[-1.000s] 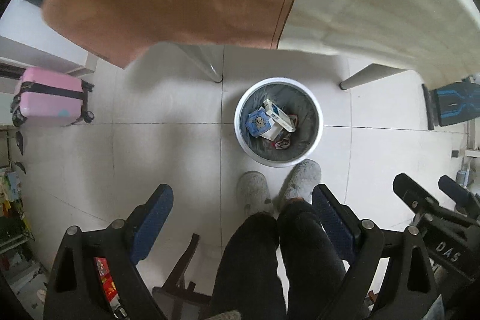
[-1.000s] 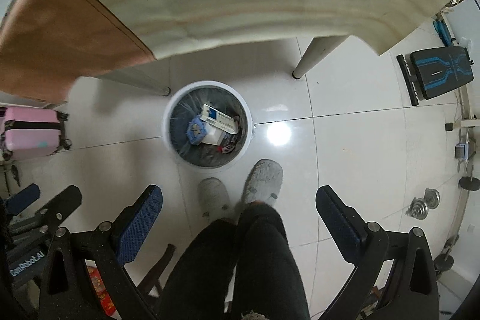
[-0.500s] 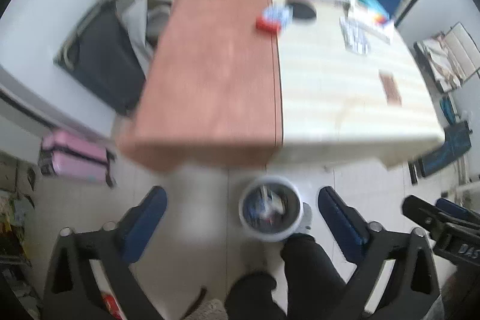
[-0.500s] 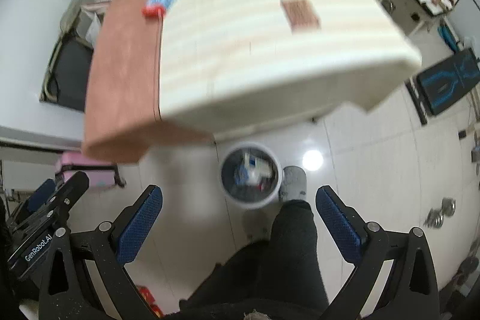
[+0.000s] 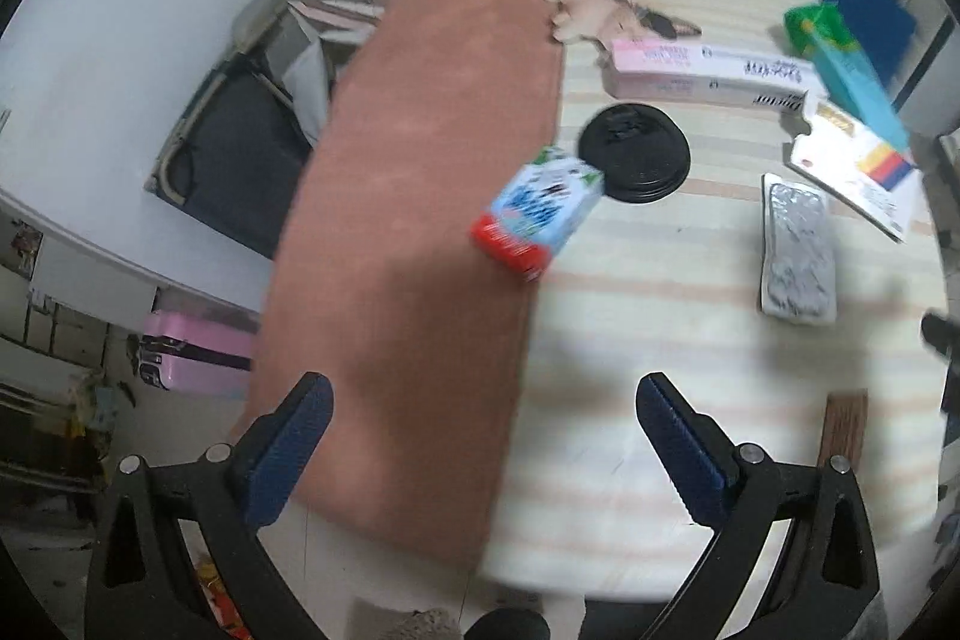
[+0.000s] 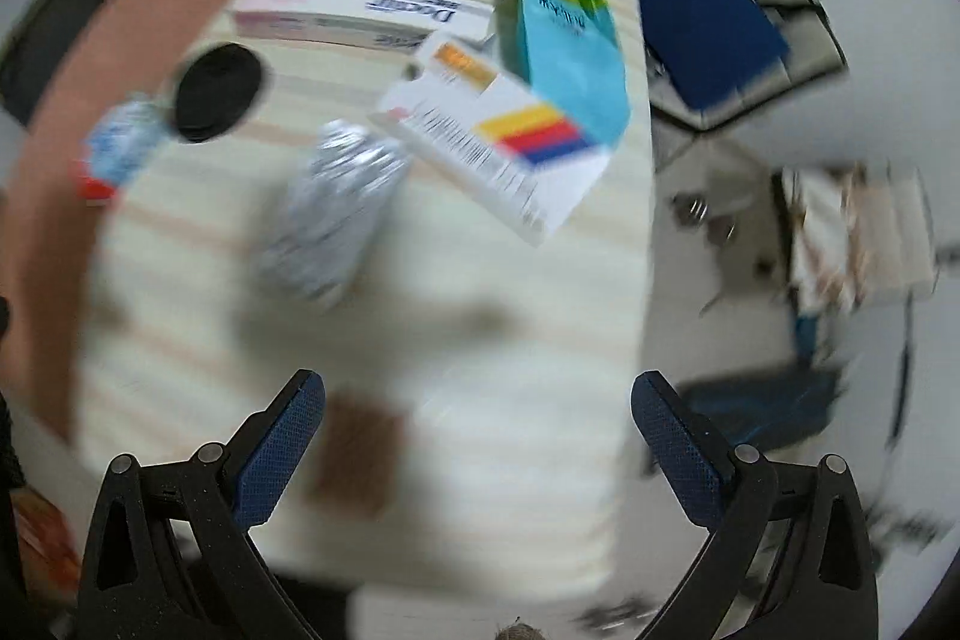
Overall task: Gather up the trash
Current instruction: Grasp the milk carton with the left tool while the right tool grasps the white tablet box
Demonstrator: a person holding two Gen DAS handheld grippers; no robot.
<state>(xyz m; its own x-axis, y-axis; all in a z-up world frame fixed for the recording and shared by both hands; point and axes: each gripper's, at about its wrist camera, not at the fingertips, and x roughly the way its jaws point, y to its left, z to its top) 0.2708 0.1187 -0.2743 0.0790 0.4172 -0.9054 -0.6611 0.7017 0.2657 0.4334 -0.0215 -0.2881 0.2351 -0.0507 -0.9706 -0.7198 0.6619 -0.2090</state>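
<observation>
- Blue-padded left tongs and right tongs both gape wide and hold nothing above the bench.
- Your trash lies there: a small carton touching the black lid, a foil pack and a brown wrapper nearest the right tongs.
- Steady your hands first; the right view is blurred.
- Take one piece at a time, straddling it squarely before you squeeze.

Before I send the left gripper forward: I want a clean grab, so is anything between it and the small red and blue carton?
Nothing visible blocks it. The left gripper is open over bare tablecloth, and the small carton lies straight ahead. Only the black lid touches the carton's far corner, beyond it.
</observation>
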